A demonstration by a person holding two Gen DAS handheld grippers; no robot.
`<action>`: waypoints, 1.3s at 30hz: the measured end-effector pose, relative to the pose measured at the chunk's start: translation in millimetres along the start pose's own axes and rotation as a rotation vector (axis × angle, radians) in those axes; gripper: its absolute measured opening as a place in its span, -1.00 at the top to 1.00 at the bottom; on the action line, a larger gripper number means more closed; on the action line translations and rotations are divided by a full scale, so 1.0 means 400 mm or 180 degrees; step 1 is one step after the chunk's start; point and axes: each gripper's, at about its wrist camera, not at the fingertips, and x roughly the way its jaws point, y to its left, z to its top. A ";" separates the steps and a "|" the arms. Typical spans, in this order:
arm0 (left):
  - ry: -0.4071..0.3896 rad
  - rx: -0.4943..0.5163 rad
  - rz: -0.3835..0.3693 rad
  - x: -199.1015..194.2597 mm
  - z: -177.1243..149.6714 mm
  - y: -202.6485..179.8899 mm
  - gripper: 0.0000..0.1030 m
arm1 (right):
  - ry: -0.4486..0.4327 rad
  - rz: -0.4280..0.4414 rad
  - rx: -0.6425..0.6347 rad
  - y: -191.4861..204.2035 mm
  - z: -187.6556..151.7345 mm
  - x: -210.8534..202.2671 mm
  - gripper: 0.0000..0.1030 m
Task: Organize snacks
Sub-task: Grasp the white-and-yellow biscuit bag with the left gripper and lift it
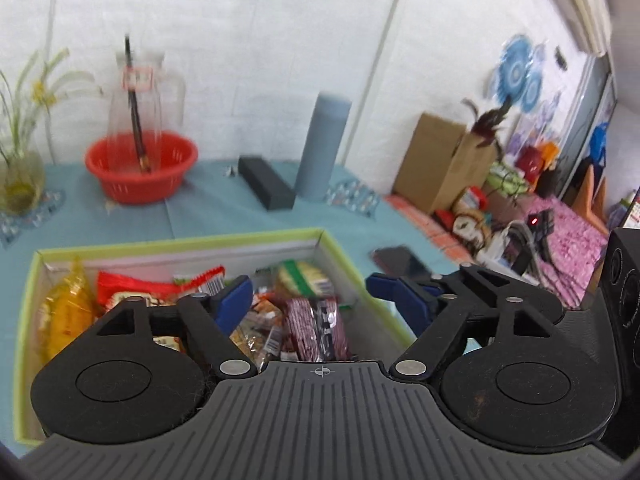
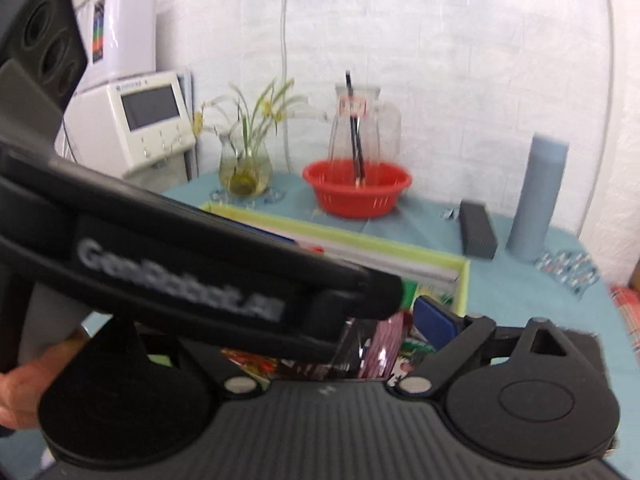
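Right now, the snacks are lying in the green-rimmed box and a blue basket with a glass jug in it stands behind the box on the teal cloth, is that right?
Nearly: the basket is red, not blue. The left wrist view shows it plainly, with the glass jug standing in it, behind the green-rimmed box that holds the snacks on the teal cloth.

Left wrist view looked forward and down along its own fingers, close above the green-rimmed snack box (image 1: 182, 242), facing the table's (image 1: 208, 204) far edge and the white wall. Right wrist view sat just to the right of it, aimed the same way but angled left; the left gripper's body (image 2: 180, 276) crossed its near field. Both views shared the box, the red basket (image 1: 141, 168) (image 2: 357, 188), the glass jug (image 1: 141, 92) (image 2: 362, 120), the grey cylinder (image 1: 323, 144) (image 2: 538, 196) and the black case (image 1: 266, 186) (image 2: 477, 234).
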 end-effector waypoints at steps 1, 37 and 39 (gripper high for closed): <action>-0.0087 0.0027 -0.0013 -0.044 -0.004 -0.010 -0.40 | -0.0072 -0.0005 -0.0032 0.010 -0.002 -0.035 -0.82; 0.0741 -0.0821 0.0172 -0.365 -0.528 0.043 0.34 | 0.0825 0.0856 -0.0305 0.460 -0.368 -0.209 -0.72; 0.0679 -0.0780 0.0256 -0.380 -0.525 0.028 0.30 | 0.0806 0.0824 -0.0334 0.460 -0.377 -0.223 -0.70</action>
